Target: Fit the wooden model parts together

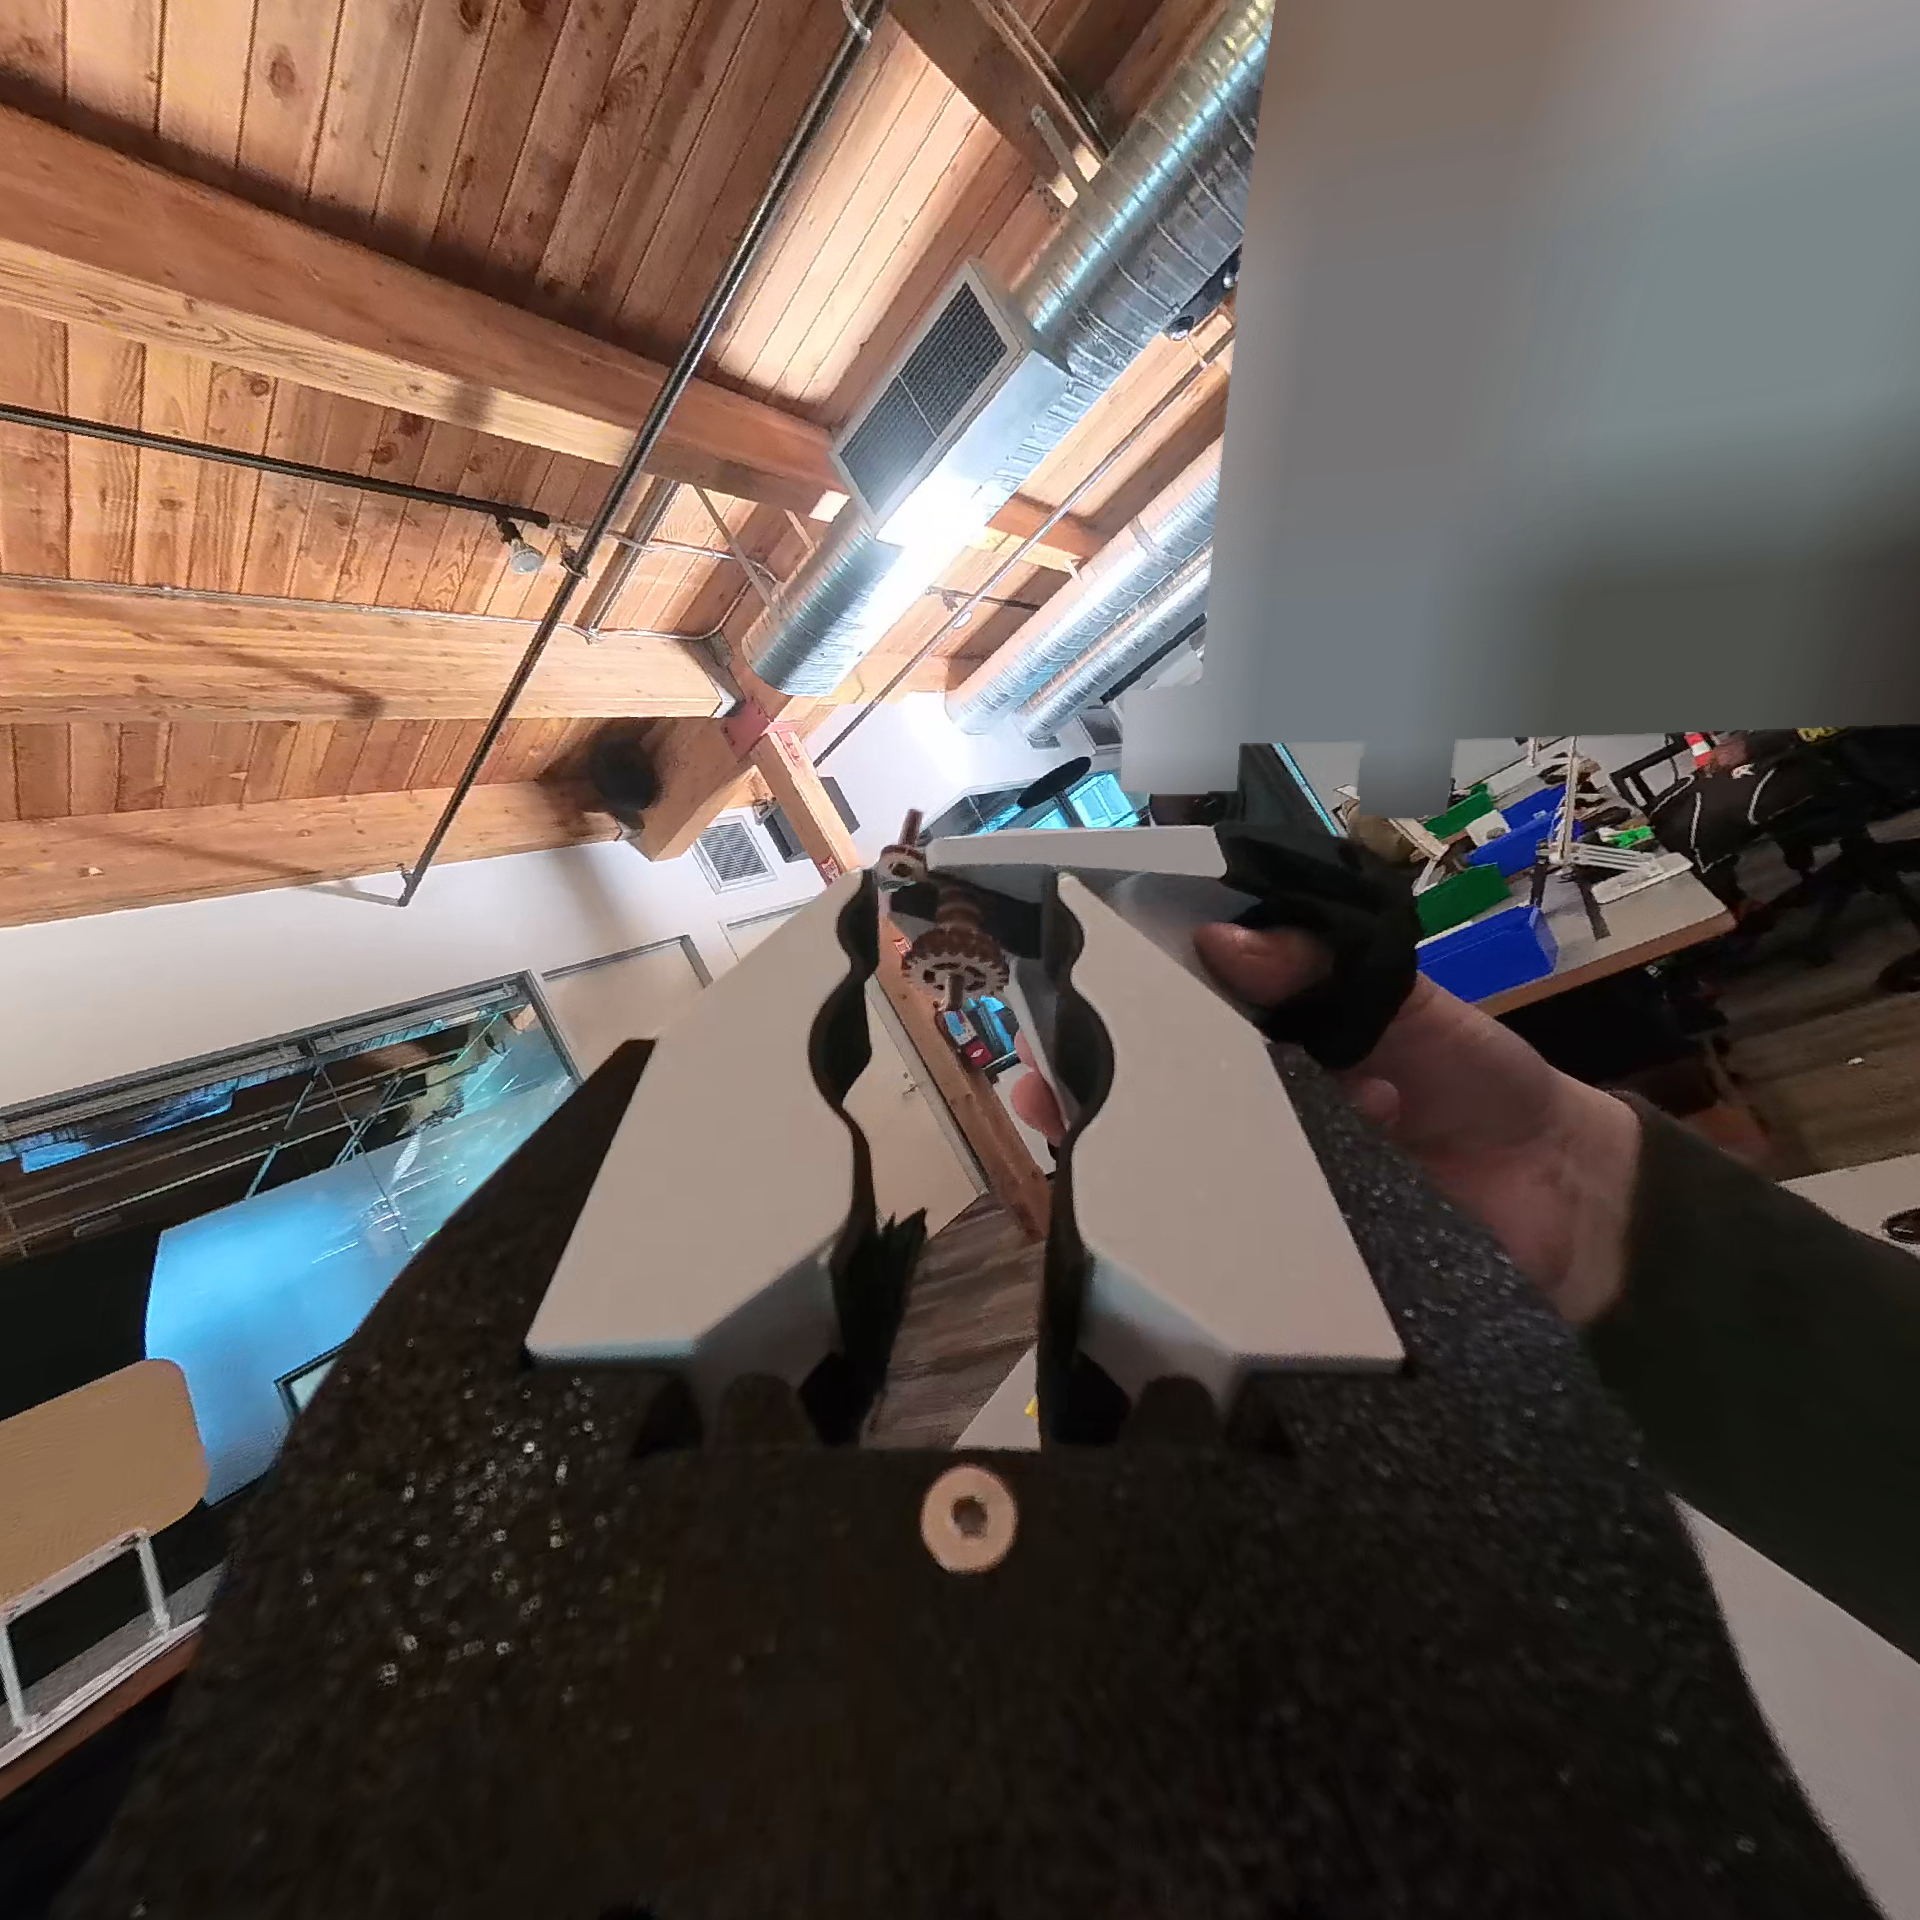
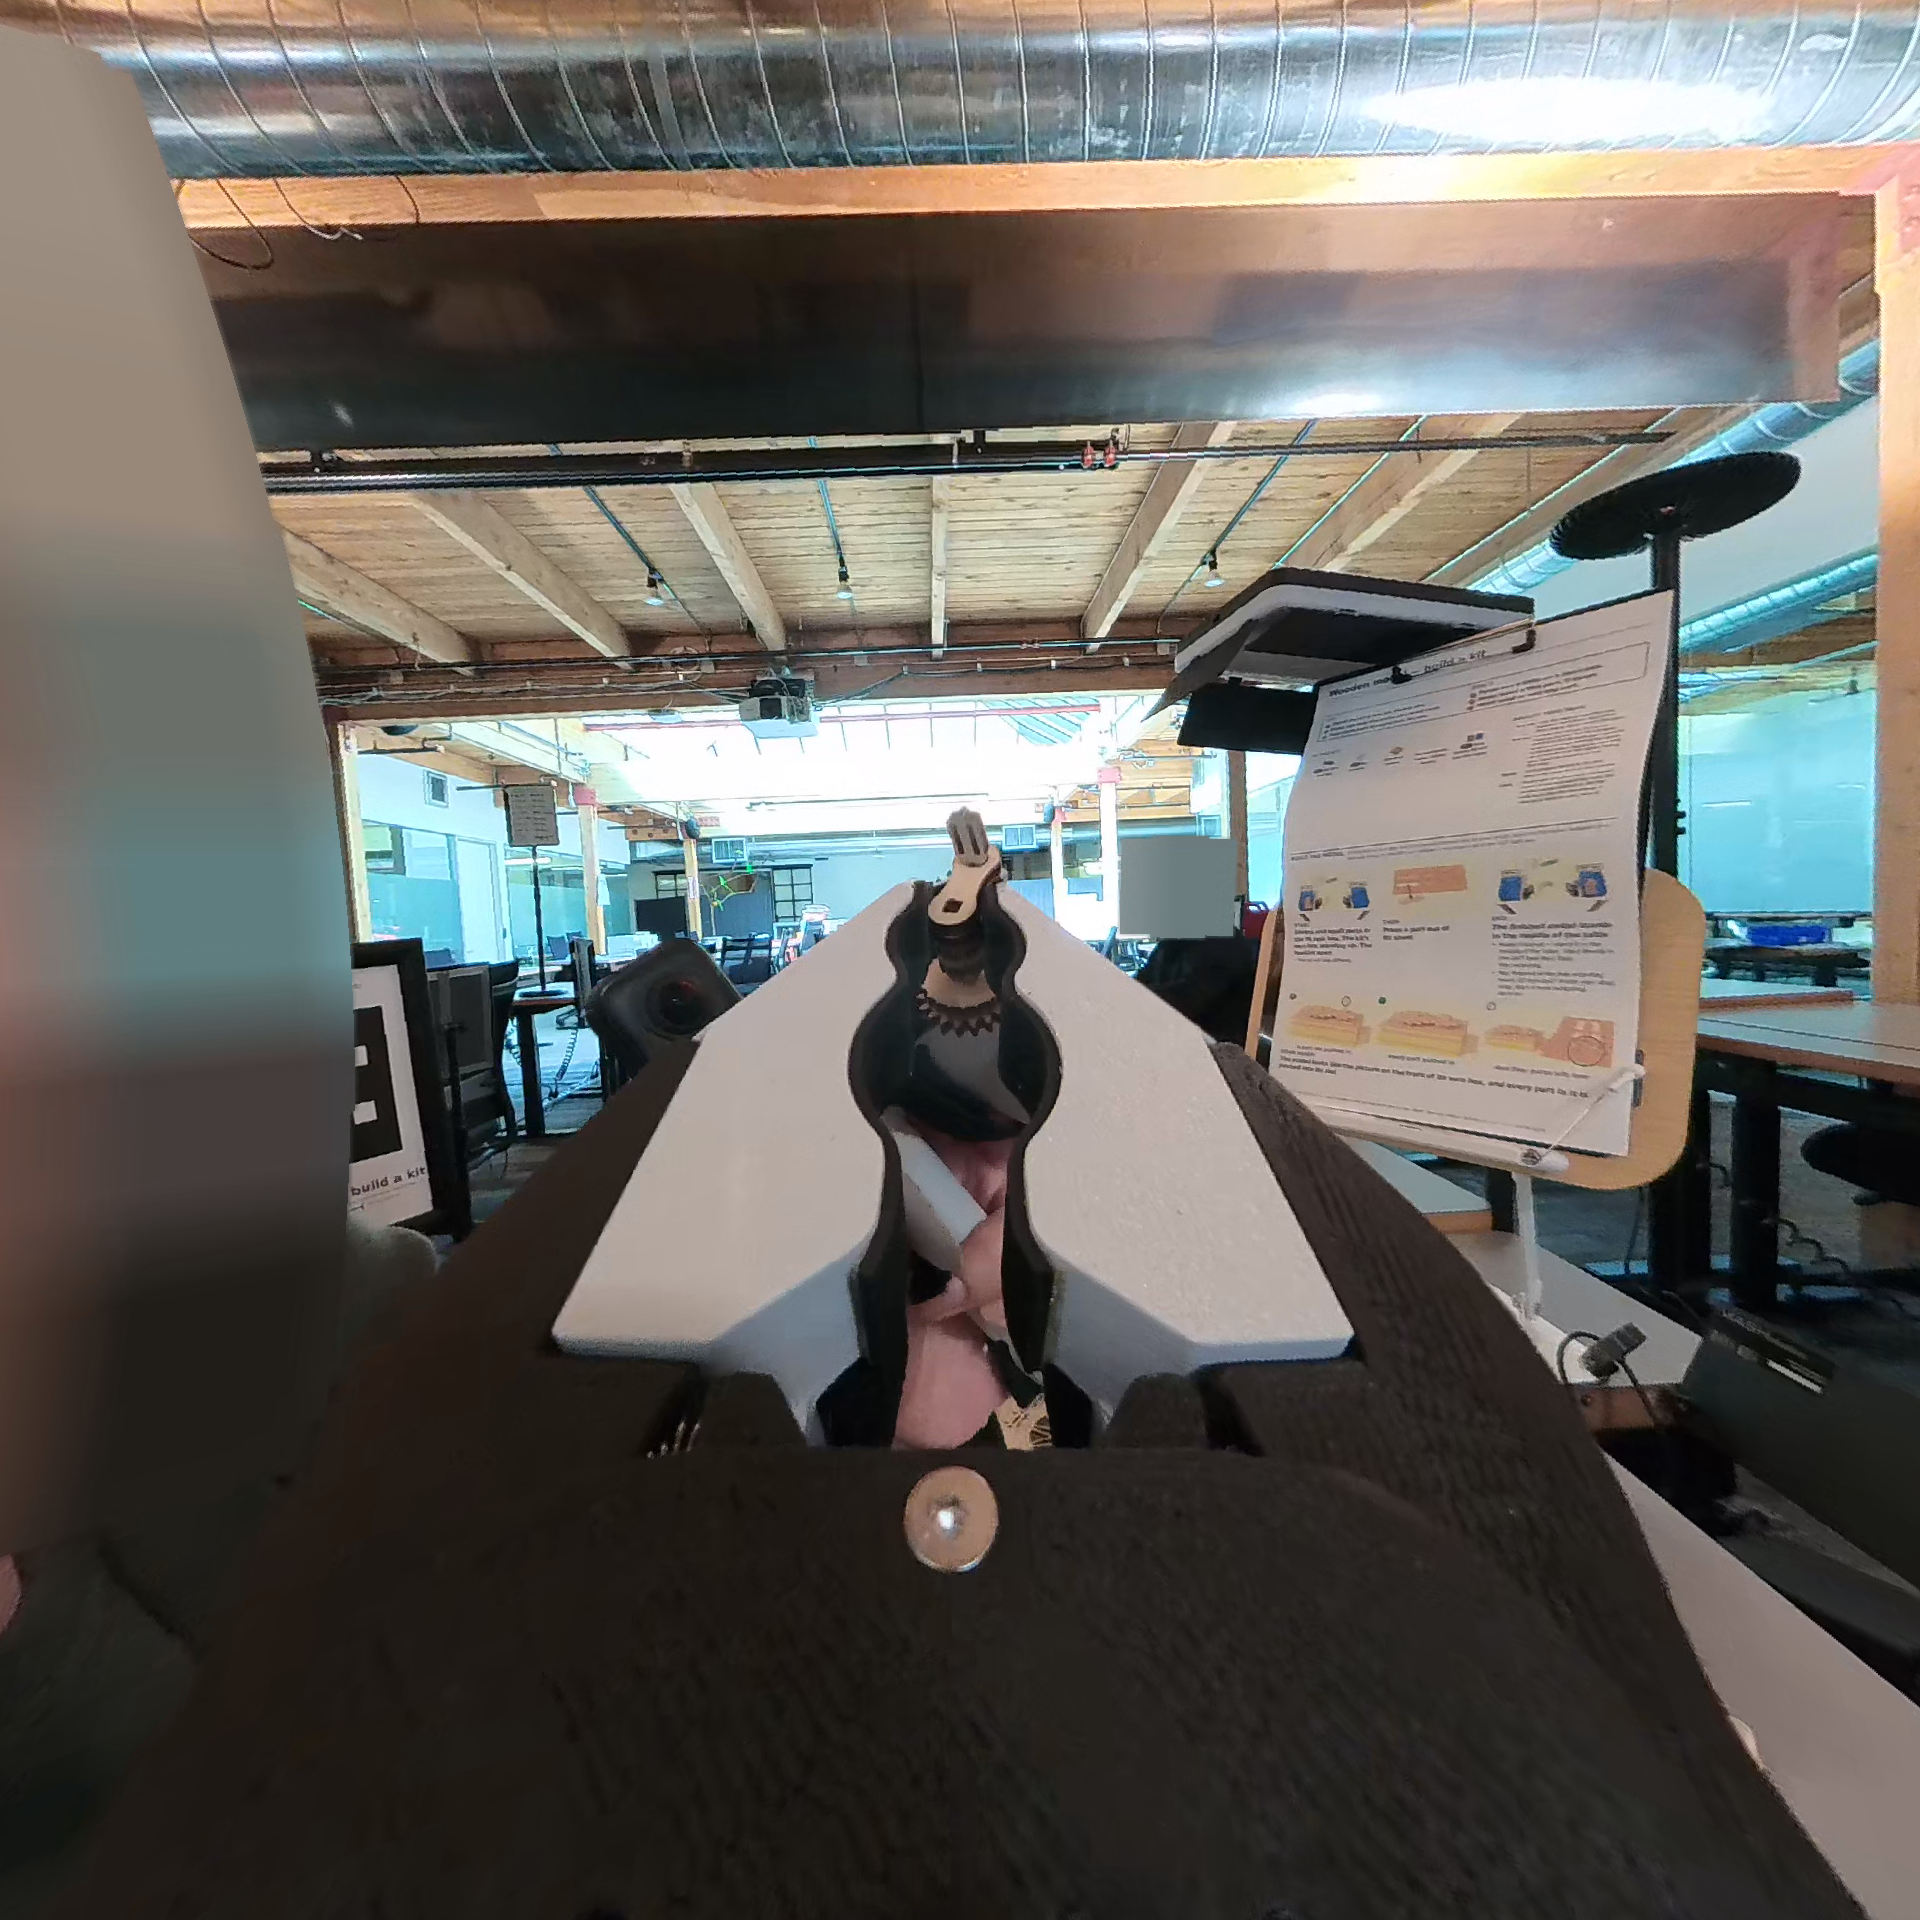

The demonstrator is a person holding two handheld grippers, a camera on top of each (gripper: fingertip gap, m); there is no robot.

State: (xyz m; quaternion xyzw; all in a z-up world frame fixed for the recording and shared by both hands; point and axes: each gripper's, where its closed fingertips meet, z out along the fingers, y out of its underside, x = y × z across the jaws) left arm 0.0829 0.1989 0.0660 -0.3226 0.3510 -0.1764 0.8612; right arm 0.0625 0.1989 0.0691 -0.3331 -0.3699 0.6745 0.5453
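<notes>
An open-plan workshop: timber ceiling (image 1: pixel 312 312), exposed ducts (image 2: pixel 935 83), worktables (image 2: pixel 1870 1049), parts bins (image 1: pixel 1486 940).

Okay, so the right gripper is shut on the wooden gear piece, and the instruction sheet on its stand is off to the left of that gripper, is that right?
Not quite. The instruction sheet on its stand is to the right of the right gripper, not the left, as the right wrist view shows. The rest holds: that gripper is shut on the wooden gear piece.

My right gripper's (image 2: pixel 961 914) jaws hide most of the small brown wooden gear assembly (image 2: pixel 961 1003); how its parts join I cannot tell.
</notes>
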